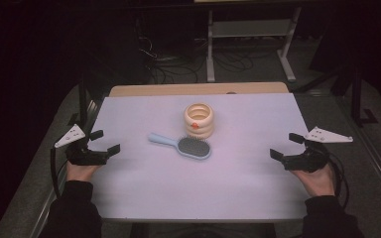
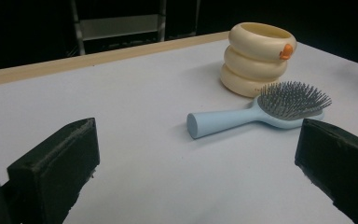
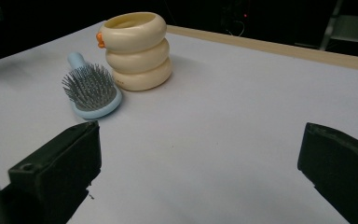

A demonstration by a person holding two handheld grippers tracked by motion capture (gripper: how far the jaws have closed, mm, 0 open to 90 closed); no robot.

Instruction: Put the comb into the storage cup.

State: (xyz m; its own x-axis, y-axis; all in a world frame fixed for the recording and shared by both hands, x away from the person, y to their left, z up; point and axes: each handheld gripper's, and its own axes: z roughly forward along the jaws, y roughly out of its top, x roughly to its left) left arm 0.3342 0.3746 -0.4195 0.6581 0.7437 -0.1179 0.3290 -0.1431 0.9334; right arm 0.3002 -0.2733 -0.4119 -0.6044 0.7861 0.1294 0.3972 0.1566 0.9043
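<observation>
Table (image 1: 238,193): pale lilac top, wood strip at far edge; dark room, metal rack (image 1: 250,29) behind. Blue hairbrush (image 1: 183,145) mid-table, just beside cream ringed holder (image 1: 200,120). Left gripper (image 1: 104,142) at left edge, right gripper (image 1: 284,145) at right edge: both w/ jaws apart, empty.

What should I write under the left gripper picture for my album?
Open left gripper facing a blue hairbrush beside a cream ringed cup.

hidden: inside of your cream holder (image 1: 199,120) can't be read | cut off: your forearms at 6 o'clock, high view | dark: room beyond table (image 1: 144,198), 12 o'clock
</observation>
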